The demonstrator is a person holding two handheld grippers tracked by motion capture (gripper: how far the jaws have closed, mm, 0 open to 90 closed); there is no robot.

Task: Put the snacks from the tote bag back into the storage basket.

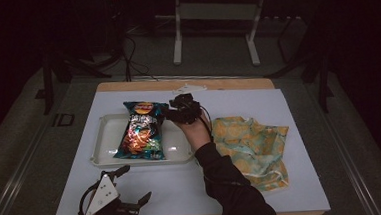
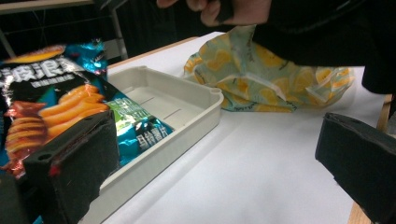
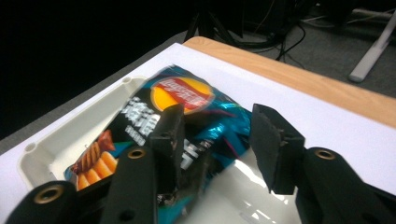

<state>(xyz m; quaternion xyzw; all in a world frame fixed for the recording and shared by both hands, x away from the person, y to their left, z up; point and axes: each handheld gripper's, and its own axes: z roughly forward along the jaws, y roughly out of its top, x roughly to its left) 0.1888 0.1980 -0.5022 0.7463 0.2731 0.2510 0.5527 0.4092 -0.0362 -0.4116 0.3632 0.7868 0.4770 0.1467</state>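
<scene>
High view: nearest the table's front edge, the left gripper (image 1: 134, 183) is held low over the white table sheet (image 1: 183, 183), its jaws spread wide with nothing between them; a grey three-cornered plate is seen on its top. Just beyond it, the white tray (image 1: 108, 137) is set on the sheet, and a chip bag (image 1: 140, 130) is laid in the tray, its upper end resting over the tray's far rim. To the right of the tray, a yellow patterned cloth (image 1: 251, 144) is left crumpled on the sheet, apart from the tray. A dark sleeve (image 1: 228, 180) is extended from the bottom edge between tray and cloth. At the tray's far right corner, the right gripper (image 1: 167, 113) is held by a hand (image 1: 196, 132). In the right gripper view, the right gripper's jaws are seen parted, just above the bag's side edge, not clamped on it. Farther off, a grey carpet floor (image 1: 215, 51) is visible.
</scene>
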